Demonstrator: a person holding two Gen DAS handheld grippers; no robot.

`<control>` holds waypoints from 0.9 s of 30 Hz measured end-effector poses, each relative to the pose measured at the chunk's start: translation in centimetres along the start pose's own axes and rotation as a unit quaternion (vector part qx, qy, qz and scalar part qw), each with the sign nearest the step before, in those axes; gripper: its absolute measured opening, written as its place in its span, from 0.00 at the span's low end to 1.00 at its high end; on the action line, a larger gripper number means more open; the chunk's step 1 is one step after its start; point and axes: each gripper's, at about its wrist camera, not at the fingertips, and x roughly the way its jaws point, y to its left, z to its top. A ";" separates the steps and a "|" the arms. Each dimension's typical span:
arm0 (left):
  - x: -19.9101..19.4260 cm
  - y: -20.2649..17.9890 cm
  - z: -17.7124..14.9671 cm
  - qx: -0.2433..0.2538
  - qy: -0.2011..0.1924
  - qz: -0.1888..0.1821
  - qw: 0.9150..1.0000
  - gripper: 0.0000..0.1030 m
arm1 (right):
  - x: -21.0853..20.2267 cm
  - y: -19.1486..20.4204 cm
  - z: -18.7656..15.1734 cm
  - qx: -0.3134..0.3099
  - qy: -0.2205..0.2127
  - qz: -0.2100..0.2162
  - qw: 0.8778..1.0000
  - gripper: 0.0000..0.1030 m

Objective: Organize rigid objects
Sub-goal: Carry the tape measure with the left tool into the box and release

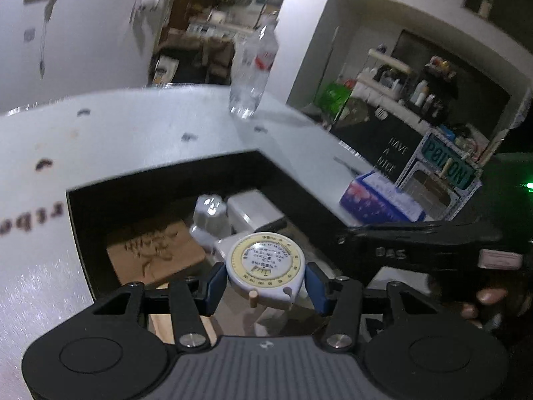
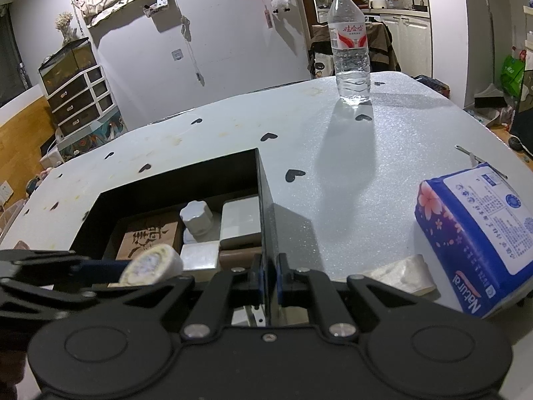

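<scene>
Your left gripper (image 1: 265, 283) pinched a round white tape measure (image 1: 265, 268) between its blue pads, holding it above the open black box (image 1: 166, 180). Your right gripper (image 2: 269, 278) was clamped on the box's right wall (image 2: 266, 220), one finger on each side. Inside the box lay a carved wooden block (image 2: 150, 238), a white knob-shaped cap (image 2: 196, 216) and a white rectangular case (image 2: 240, 221), packed close together. Beyond, on the pale table (image 2: 349, 166), stood a water bottle (image 2: 349, 46); a blue tissue pack (image 2: 476, 236) lay to the right.
</scene>
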 end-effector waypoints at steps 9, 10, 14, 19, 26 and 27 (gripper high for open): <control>0.8 -0.2 0.3 0.047 0.045 0.027 0.998 0.51 | -0.1 -0.3 0.0 0.002 -0.001 0.007 1.000 0.08; 0.9 -0.4 0.4 0.056 0.047 0.037 0.997 0.51 | -0.1 -0.3 0.0 0.003 -0.001 0.008 1.000 0.08; 1.1 -0.9 0.4 0.087 0.049 0.071 0.992 0.51 | -0.1 -0.3 0.0 0.004 -0.002 0.009 1.000 0.09; 1.0 -0.9 0.6 0.097 0.054 0.083 0.990 0.52 | -0.1 -0.3 -0.1 0.004 -0.002 0.010 1.000 0.09; 0.3 -1.3 0.6 0.091 0.041 0.094 0.991 0.83 | -0.2 -0.3 -0.1 0.005 -0.002 0.011 1.000 0.09; 0.0 -1.4 0.7 0.089 0.037 0.098 0.990 0.85 | -0.2 -0.3 -0.1 0.005 -0.002 0.011 1.000 0.09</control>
